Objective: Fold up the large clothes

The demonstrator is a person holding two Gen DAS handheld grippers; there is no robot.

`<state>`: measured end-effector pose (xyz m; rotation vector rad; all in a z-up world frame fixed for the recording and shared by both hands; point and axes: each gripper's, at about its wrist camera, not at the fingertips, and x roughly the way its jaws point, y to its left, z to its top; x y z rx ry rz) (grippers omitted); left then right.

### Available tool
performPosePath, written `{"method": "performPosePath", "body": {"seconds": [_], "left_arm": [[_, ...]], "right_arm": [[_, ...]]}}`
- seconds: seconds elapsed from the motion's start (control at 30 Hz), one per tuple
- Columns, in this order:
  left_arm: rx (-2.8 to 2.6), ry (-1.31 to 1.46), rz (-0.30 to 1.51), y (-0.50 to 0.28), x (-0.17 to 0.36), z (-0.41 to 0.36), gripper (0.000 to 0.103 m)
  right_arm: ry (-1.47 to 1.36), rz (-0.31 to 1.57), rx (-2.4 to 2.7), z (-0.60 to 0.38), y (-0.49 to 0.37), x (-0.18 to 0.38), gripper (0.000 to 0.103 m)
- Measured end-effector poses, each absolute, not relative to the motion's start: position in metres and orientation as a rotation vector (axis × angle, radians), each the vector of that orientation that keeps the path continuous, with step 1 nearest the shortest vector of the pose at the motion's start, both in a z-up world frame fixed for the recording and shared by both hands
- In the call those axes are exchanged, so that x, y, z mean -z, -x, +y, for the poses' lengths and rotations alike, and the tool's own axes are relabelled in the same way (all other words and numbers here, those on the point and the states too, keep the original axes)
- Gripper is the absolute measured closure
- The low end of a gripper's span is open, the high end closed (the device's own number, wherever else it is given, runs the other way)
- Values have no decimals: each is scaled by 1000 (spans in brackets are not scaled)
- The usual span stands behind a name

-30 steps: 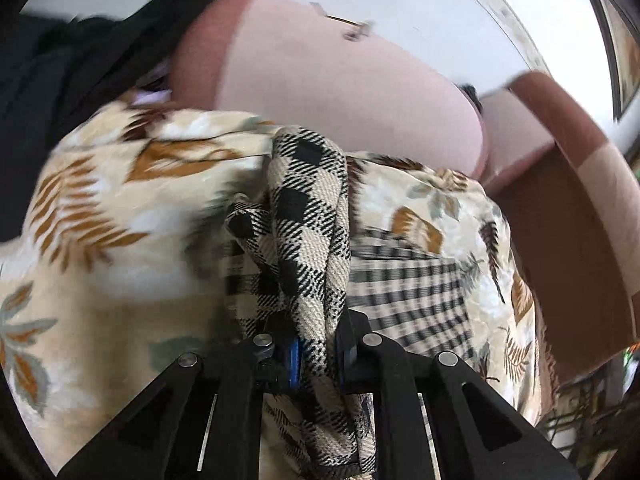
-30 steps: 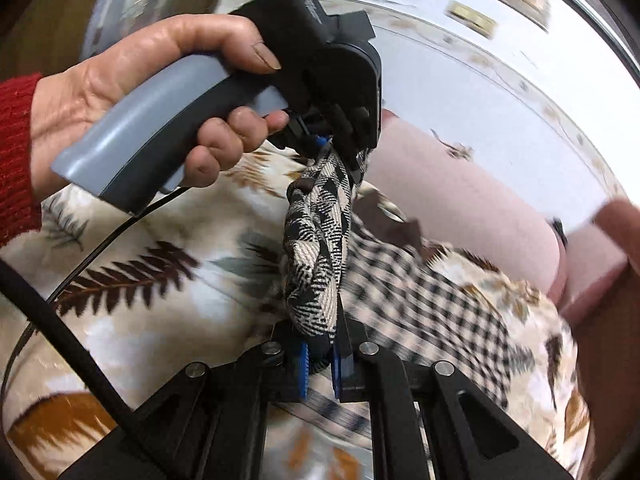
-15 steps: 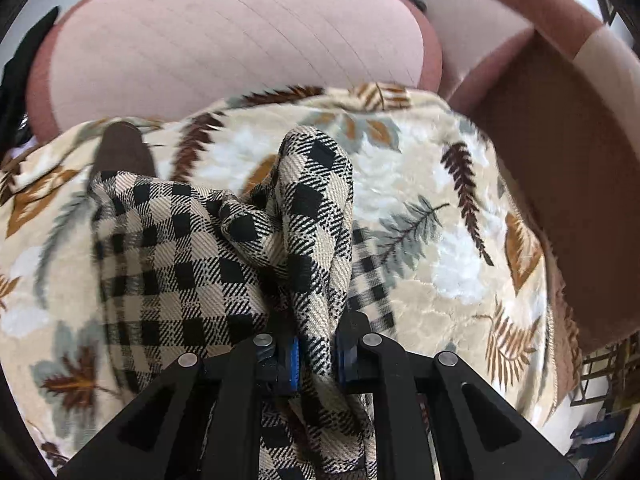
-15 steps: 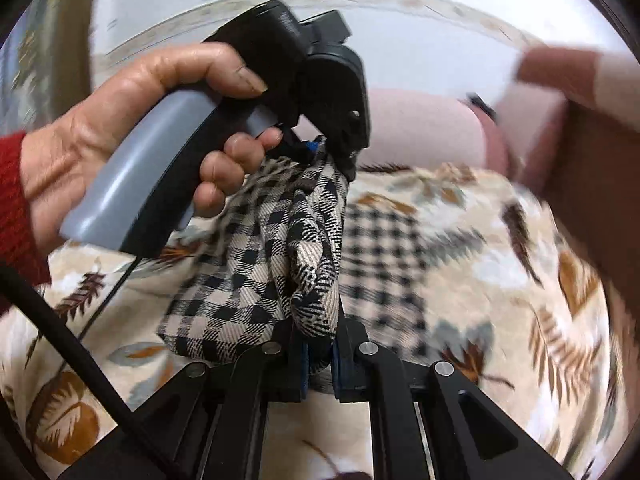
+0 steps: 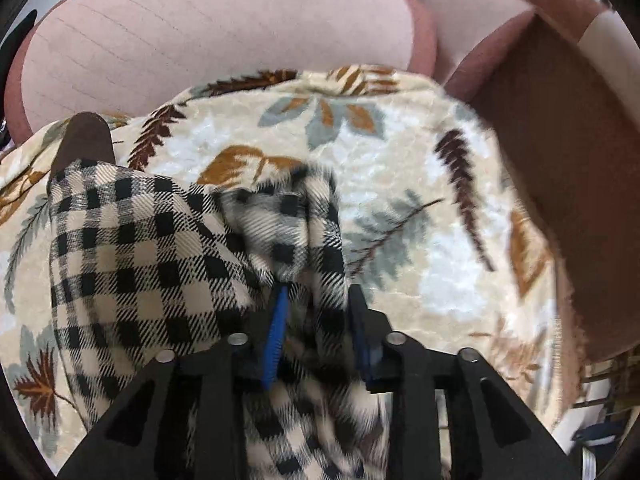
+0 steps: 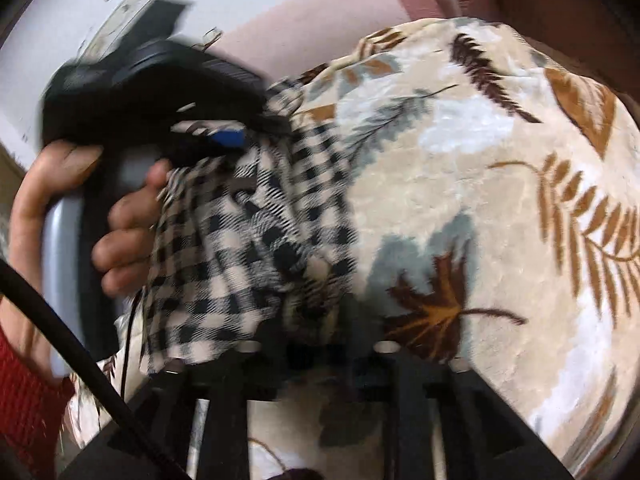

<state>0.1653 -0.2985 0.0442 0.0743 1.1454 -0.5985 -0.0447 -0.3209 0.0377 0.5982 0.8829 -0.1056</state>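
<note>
- Left wrist view: one black-and-cream checked woven garment (image 5: 132,248) is seen lying on the cream leaf-patterned plush blanket (image 5: 420,208), toward that blanket's left part, with a bunched fold rising at its right edge.
- The left gripper (image 5: 316,320) is opening; the fold is seen between its blue pads, which are parted and seem not to press it.
- The right gripper (image 6: 316,344) is blurred; its jaws are opening, with checked cloth bunched at the tips.
- One fold is judged just laid; flattening and further folds appear left.
- Counted: one garment, one blanket, two grippers, one hand (image 6: 80,216).
</note>
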Motion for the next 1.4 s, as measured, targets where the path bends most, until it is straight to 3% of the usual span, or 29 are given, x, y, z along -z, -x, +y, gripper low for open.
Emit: {"method": "performPosePath", "body": {"seconds": [0.07,0.13,0.23,0.27,0.4,0.57,0.63,0.67,0.93,1.13,1.3,1.4], "left_arm": [[607,-60,1111,-158,-61,-289,67],[619,-59,1063,-146,-80,-273,58],[571,-93,994,-122,-97,-244,46],[557,-107,978,-114,-99,-234,46],[495,-130,962,-85,-91,-189,46],[421,-57,1005,-73,-74,-150,46],[406,-34,1016,-72,-69,-143,46],[396,-38,1017,-72,-66,-141,46],[392,-104,1005,-67,-44,-165,46],[345,-150,1054,-63,-7,-176,44],[346,-167,1050,-60,4,-173,43],[379,-123,1061,-57,-12,-165,43]], "right_arm": [[-600,837,152,-334,49,-45,63],[-564,786,218,-344,50,-53,62],[-559,714,201,-355,41,-61,49],[-576,701,168,-356,35,-62,45],[-717,703,-47,-354,7,-51,46],[-637,798,-61,-334,-40,-32,46],[-706,806,-123,-332,-48,-18,65],[-718,822,-156,-331,-51,-16,90],[-608,784,-2,-354,-37,-49,92],[-637,903,37,-368,-40,-12,92],[-614,936,43,-365,-43,-3,88],[-584,901,70,-376,-35,-20,78]]}}
